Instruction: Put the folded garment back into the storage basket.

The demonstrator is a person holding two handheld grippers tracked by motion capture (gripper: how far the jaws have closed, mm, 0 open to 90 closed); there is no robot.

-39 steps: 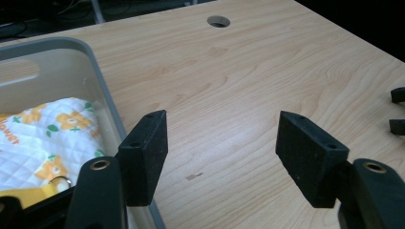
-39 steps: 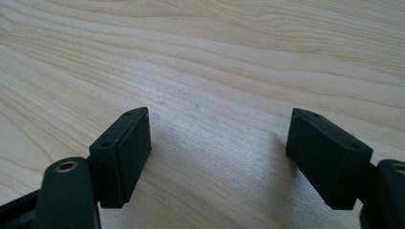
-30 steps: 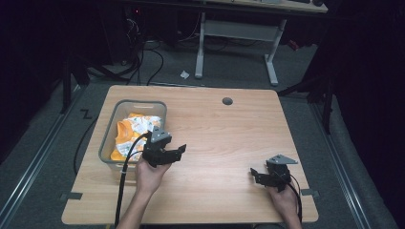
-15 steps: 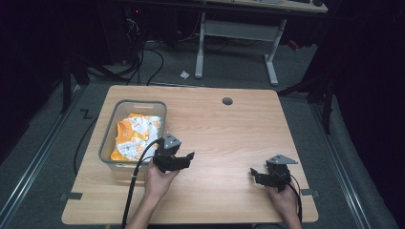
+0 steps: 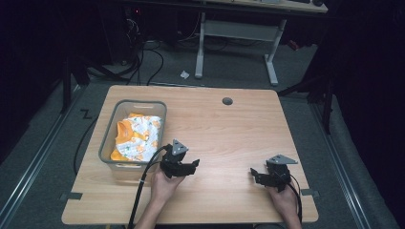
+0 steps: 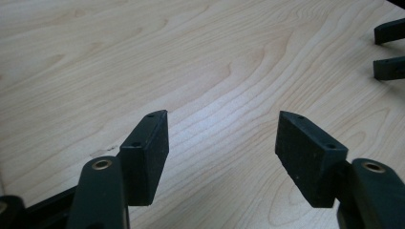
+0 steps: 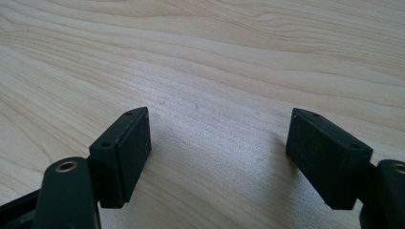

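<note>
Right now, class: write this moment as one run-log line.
left hand-held gripper: open, empty, beside bin | right hand-held gripper: open, empty | cloth: in bin

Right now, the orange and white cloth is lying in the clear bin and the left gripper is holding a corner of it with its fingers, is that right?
Not quite. The cloth does lie in the clear bin, but the left gripper holds nothing: the left gripper view shows its fingers apart over bare table.

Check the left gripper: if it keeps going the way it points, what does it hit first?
Probably the bare table; nothing lies between the open left gripper and the right gripper farther along, though depth is unclear.
</note>
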